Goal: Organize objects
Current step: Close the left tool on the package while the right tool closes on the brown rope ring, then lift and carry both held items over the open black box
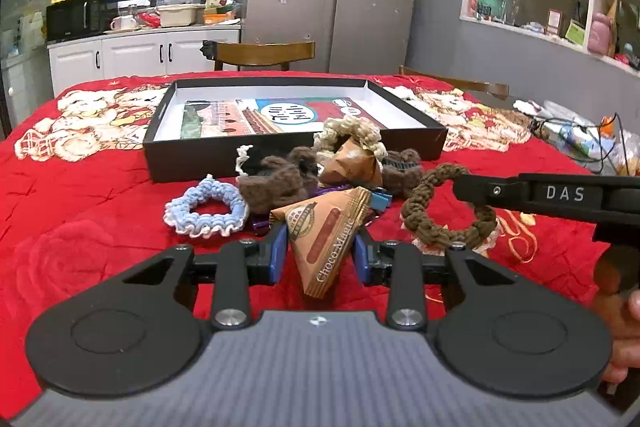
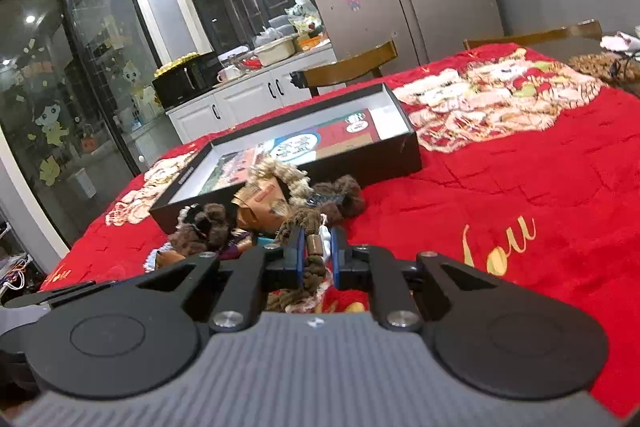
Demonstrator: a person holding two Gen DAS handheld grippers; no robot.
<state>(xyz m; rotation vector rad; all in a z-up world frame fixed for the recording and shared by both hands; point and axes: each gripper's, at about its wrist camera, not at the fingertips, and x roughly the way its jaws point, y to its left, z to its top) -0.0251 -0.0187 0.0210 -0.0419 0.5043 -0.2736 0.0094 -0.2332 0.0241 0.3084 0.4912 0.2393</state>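
The Choco-Magic packet (image 1: pixel 326 235) lies lengthwise between the half-open left fingers (image 1: pixel 280 253), its tip pointing toward the camera. Behind it scrunchies (image 1: pixel 206 207) crowd before the black box (image 1: pixel 224 163) on the red surface (image 1: pixel 80 211). The right gripper (image 2: pixel 316 257) pinches the olive scrunchie (image 2: pixel 314 267) from the right, fingers level

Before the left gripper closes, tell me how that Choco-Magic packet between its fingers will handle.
The Choco-Magic packet is a puffy, pyramid-shaped wrapper, so it probably weighs little and will crumple under a hard squeeze. Its glossy film looks slippery, so it may slide between the pads of the left gripper. It leans on the pile of crocheted scrunchies, so lifting it could nudge them.
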